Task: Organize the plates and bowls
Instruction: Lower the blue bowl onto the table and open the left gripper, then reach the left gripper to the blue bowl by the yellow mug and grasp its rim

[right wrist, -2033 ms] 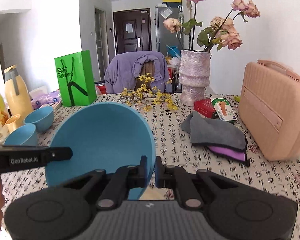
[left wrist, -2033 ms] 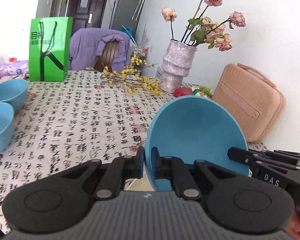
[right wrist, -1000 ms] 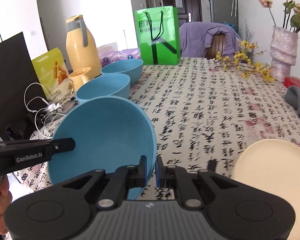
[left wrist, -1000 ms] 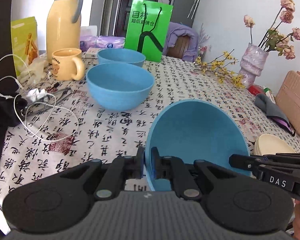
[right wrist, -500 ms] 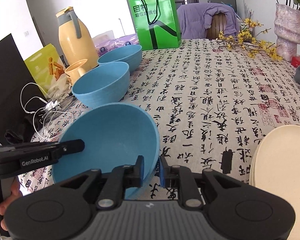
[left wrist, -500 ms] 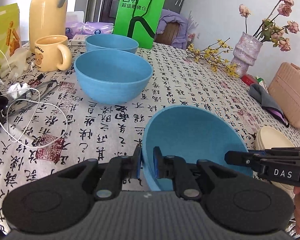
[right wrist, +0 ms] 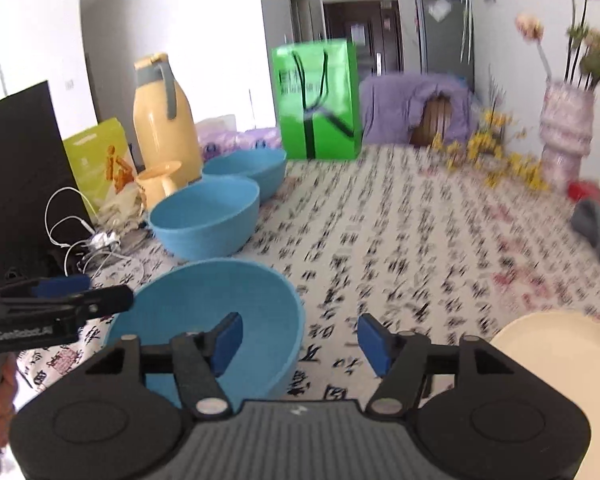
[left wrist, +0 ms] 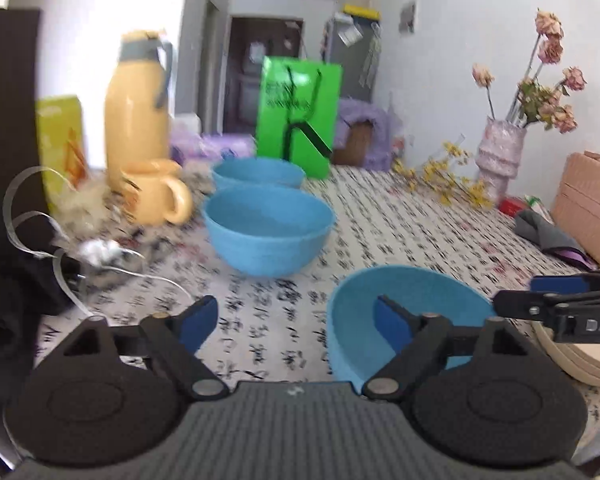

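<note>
A blue bowl [left wrist: 432, 292] [right wrist: 220, 288] rests on the patterned tablecloth between both grippers. My left gripper [left wrist: 296, 322] [right wrist: 108, 290] is opening; its jaws straddle the bowl's left rim without touching it, one finger inside the bowl. My right gripper [right wrist: 300, 340] [left wrist: 514, 294] is opening too, astride the right rim, pads off it. Two more blue bowls [left wrist: 268, 228] [left wrist: 258, 172] stand in a row behind it, also in the right wrist view [right wrist: 204, 220] [right wrist: 244, 168]. A cream plate [right wrist: 560, 360] [left wrist: 572, 356] lies to the right.
A yellow mug [left wrist: 156, 196], yellow thermos [left wrist: 136, 108], white cables [left wrist: 100, 256] and a black bag [right wrist: 16, 176] crowd the left side. A green bag [left wrist: 296, 120] stands at the back. A vase [left wrist: 498, 152], grey cloth [left wrist: 548, 232] and pink case [left wrist: 588, 208] sit right.
Both grippers have let go of the blue bowl's rim and spread their jaws wide. The bowl, held tilted above the table before, now sits level on the cloth.
</note>
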Action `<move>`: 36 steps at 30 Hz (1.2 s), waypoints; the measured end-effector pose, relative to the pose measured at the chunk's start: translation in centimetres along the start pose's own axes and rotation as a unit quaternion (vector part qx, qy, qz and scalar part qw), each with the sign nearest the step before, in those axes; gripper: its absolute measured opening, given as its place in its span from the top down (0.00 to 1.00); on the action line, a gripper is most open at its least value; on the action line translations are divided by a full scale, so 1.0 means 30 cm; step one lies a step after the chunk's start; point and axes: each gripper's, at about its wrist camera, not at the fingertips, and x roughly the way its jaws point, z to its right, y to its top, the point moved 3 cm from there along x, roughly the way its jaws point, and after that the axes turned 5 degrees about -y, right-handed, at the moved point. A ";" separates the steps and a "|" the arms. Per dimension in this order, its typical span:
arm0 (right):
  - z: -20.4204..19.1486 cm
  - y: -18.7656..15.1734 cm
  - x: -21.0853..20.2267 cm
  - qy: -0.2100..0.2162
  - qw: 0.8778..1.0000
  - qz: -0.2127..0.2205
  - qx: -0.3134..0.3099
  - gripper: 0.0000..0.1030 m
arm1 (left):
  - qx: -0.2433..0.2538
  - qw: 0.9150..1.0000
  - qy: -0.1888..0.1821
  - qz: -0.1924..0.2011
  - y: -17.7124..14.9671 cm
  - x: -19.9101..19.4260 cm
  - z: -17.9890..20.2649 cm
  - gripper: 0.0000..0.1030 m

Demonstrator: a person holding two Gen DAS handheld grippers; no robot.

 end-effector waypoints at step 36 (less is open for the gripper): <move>-0.063 -0.326 -0.408 0.040 0.988 0.145 -0.021 0.10 | 0.013 0.991 0.117 0.062 -0.253 -0.407 0.107 0.00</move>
